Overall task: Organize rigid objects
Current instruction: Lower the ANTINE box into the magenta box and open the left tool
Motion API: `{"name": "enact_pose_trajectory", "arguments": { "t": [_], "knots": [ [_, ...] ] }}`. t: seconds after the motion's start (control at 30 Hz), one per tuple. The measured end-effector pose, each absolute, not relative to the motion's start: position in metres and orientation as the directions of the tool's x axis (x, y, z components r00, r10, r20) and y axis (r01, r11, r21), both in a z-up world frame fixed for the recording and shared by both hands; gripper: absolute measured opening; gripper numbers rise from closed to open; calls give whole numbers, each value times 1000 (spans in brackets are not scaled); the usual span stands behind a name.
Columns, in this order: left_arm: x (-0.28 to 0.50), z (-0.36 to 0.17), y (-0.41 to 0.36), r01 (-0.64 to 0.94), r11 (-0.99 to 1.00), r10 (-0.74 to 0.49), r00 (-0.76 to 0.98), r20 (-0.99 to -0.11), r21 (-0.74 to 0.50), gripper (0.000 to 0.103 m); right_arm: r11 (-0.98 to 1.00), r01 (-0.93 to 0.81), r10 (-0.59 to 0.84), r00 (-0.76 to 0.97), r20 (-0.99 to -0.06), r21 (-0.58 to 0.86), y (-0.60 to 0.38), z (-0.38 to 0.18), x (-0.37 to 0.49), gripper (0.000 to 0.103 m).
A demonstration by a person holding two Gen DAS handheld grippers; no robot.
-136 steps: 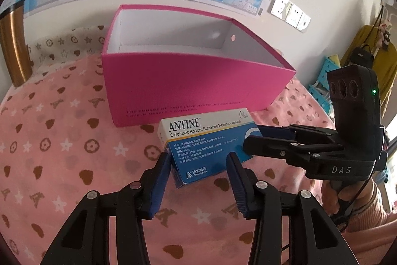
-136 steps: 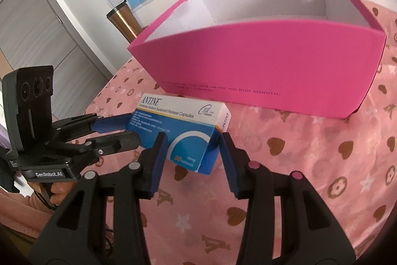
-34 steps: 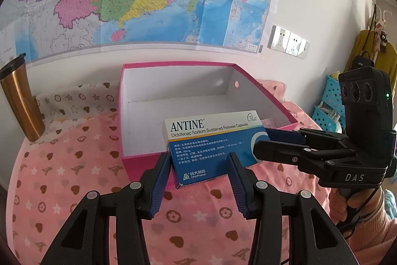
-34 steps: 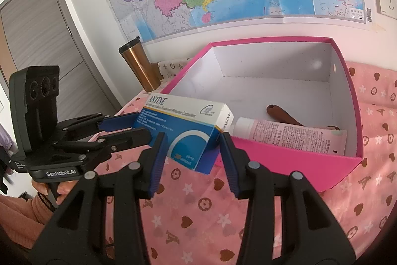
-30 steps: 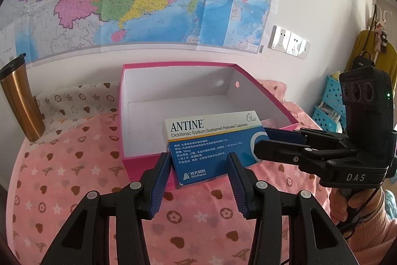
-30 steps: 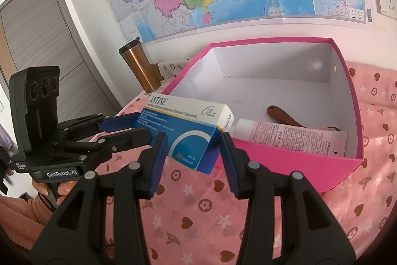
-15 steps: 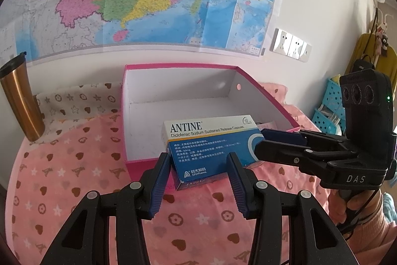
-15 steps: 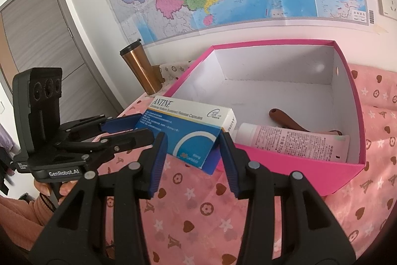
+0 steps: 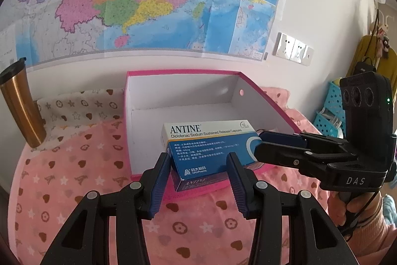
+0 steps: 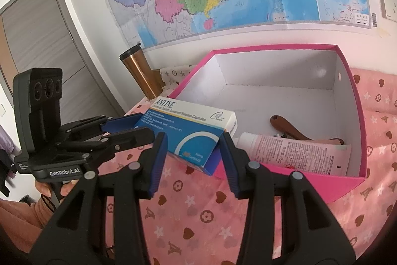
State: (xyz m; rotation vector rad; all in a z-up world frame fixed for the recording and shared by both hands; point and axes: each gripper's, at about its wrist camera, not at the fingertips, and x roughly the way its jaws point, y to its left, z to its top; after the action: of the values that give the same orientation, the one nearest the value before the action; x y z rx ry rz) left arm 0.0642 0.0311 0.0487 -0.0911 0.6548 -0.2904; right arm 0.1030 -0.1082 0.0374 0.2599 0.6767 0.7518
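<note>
We see ANTINE capsule box [image 9: 209, 149] held level above near rim of pink storage box [image 9: 258, 93], toward its 7 o'clock corner. Left gripper [image 9: 198, 169] clenched on box's near end; right gripper [image 10: 193, 155] clamps its other end, entering left view from 3 o'clock. Inside storage box, at 3 o'clock of capsule box in right view: pink tube [image 10: 292, 153], brown wooden handle [image 10: 287, 128]. Copper tumbler [image 9: 19, 103] upright at 9 o'clock on heart-print cloth [image 9: 62, 178]
</note>
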Motion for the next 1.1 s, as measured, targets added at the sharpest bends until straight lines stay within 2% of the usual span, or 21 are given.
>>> {"name": "enact_pose_trajectory", "arguments": {
  "t": [1.1],
  "knots": [
    [80,50,33,230,959,-285,761,-583,-168,46,716,-536,698,541,-470,447,-107,38,111,47]
  ]
}}
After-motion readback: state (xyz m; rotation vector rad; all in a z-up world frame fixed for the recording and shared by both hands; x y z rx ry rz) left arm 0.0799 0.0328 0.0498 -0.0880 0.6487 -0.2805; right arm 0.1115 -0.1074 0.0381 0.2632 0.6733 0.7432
